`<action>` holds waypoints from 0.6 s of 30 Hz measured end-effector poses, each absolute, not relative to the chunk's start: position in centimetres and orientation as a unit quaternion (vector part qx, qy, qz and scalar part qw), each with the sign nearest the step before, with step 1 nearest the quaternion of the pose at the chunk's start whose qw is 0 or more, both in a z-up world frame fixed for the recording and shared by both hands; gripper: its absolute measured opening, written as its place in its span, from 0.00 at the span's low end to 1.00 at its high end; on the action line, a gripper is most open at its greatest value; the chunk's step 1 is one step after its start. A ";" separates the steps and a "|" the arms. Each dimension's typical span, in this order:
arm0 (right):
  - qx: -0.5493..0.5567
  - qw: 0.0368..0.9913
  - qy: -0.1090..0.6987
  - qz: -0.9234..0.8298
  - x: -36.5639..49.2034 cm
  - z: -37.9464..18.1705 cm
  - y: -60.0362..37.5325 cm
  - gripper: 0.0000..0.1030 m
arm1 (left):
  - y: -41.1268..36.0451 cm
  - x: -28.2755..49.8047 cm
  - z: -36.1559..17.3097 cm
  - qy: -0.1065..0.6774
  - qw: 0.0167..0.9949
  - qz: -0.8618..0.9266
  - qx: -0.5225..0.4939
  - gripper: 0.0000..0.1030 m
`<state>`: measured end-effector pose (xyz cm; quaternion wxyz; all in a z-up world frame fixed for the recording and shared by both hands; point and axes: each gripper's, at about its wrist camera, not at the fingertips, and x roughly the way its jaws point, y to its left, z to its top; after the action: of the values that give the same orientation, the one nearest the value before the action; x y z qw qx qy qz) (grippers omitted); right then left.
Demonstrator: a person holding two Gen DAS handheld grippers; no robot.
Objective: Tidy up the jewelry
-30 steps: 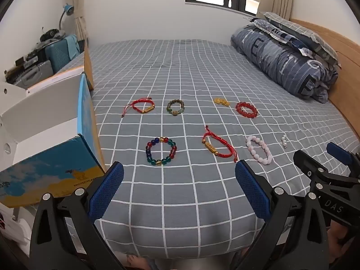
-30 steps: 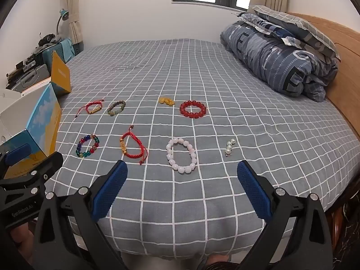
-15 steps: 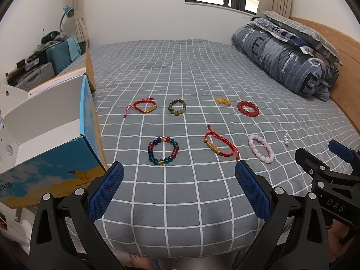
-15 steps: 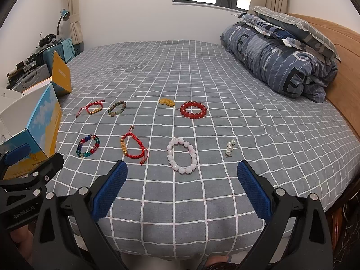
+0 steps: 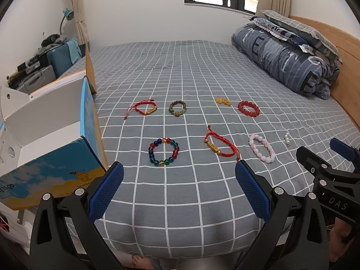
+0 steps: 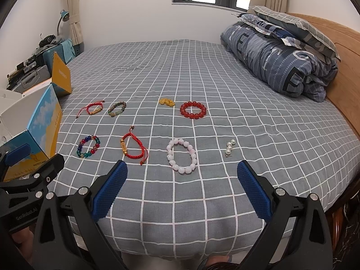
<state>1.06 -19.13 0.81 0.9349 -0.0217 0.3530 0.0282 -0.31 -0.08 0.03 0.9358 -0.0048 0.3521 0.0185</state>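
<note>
Several pieces of jewelry lie in two rows on the grey checked bedspread. The far row holds a red cord bracelet, a brown-green bead bracelet, a small yellow piece and a red bead bracelet. Nearer are a multicolour bead bracelet, a second red cord bracelet, a pink bead bracelet and a pearl piece. My left gripper stands open above the bed's near edge, empty. My right gripper is likewise open and empty, just short of the pink bracelet.
An open blue-and-yellow cardboard box with a white inside stands at the bed's left edge. A rolled blue quilt and pillows lie against the wooden headboard at right. Suitcases and clutter sit beyond the box. Toes show below the bed edge.
Both grippers have risen and drawn back slightly, so the jewelry sits a little farther up in each view. Nothing on the bed has moved.
</note>
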 end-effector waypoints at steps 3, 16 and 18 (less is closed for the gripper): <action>-0.021 0.935 0.353 0.029 1.1 0.8 -19.1 0.91 | -0.1 -0.3 0.0 0.352 0.936 0.019 -0.005 0.95; -0.020 0.935 0.353 0.029 1.1 0.7 -19.1 0.91 | -0.2 -0.4 0.1 0.352 0.936 0.017 -0.004 0.95; -0.020 0.935 0.353 0.029 1.1 0.8 -19.1 0.91 | -0.2 -0.4 0.1 0.352 0.936 0.017 -0.003 0.95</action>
<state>1.08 -19.12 0.75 0.9350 -0.0202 0.3529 0.0288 -0.36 -0.21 0.11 0.9358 -0.0034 0.3520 0.0172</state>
